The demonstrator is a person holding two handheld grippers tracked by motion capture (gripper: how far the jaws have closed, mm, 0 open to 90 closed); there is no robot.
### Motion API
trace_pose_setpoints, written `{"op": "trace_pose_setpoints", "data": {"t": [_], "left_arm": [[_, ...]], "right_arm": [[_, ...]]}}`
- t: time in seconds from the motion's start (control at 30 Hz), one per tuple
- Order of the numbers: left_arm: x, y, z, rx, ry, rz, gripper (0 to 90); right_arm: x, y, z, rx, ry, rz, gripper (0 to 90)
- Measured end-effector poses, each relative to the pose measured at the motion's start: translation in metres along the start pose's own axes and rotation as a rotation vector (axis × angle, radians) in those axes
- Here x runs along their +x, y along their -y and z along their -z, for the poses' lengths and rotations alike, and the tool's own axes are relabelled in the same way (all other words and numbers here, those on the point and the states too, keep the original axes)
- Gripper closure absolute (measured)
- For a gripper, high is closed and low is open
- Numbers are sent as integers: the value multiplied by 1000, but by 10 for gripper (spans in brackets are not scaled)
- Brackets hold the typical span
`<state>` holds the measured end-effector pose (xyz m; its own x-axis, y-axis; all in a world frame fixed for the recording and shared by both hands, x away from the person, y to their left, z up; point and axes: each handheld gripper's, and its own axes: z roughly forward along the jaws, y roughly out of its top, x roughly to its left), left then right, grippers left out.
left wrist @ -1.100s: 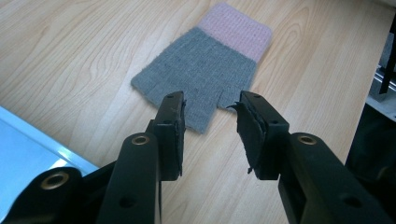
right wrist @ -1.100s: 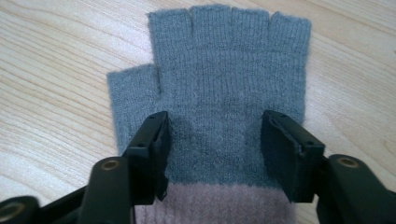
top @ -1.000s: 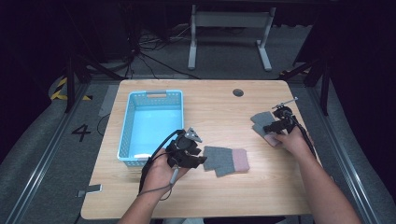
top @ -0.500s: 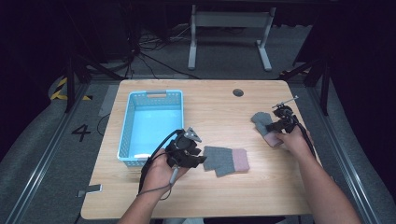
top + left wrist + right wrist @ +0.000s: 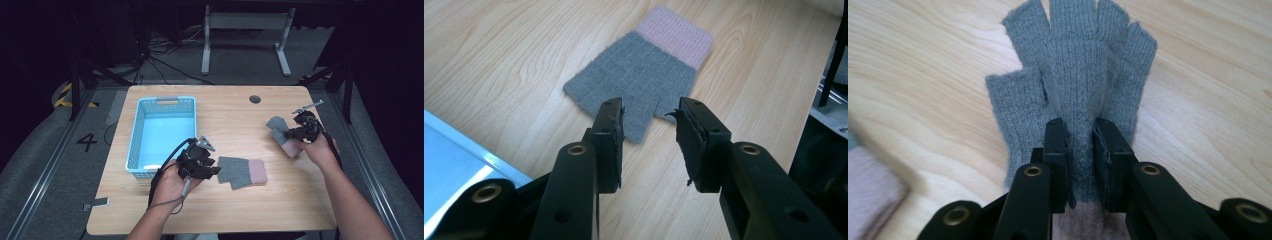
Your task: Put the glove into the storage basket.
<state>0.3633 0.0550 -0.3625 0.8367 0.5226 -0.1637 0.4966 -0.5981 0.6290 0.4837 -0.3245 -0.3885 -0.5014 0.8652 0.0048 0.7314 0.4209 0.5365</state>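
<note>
2 soft knit gloves lie right of the blue basket on the counter. The right gripper has its jaws pinched on the far glove. The left gripper, jaws spread, hovers at the near glove. Both gloves look light, limp and best taken by a bunched fold.

The high view looks forward and down from above the person's side, taking in the whole desk and the floor beyond. The left gripper view sits close over the desk, looking along its tongs at the flat glove seen at the high view's lower centre. The right gripper view, nearer still, faces the other glove, at the high view's right.
</note>
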Motion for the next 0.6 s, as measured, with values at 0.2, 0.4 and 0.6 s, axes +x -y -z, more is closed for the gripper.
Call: {"op": "trace_pose_setpoints", "data": {"t": [0.2,0.4,0.6], "left_arm": [[-2,-1,1,-5,2,3,650],[-3,-1,1,-1,3,2,651],[-3,-2,1,0,3,-6,668]], "right_arm": [[23,-1,20,-47,-33,73,774],[48,-1,36,-81,-86,158,772],[76,-1,48,-104,-117,238,770]]}}
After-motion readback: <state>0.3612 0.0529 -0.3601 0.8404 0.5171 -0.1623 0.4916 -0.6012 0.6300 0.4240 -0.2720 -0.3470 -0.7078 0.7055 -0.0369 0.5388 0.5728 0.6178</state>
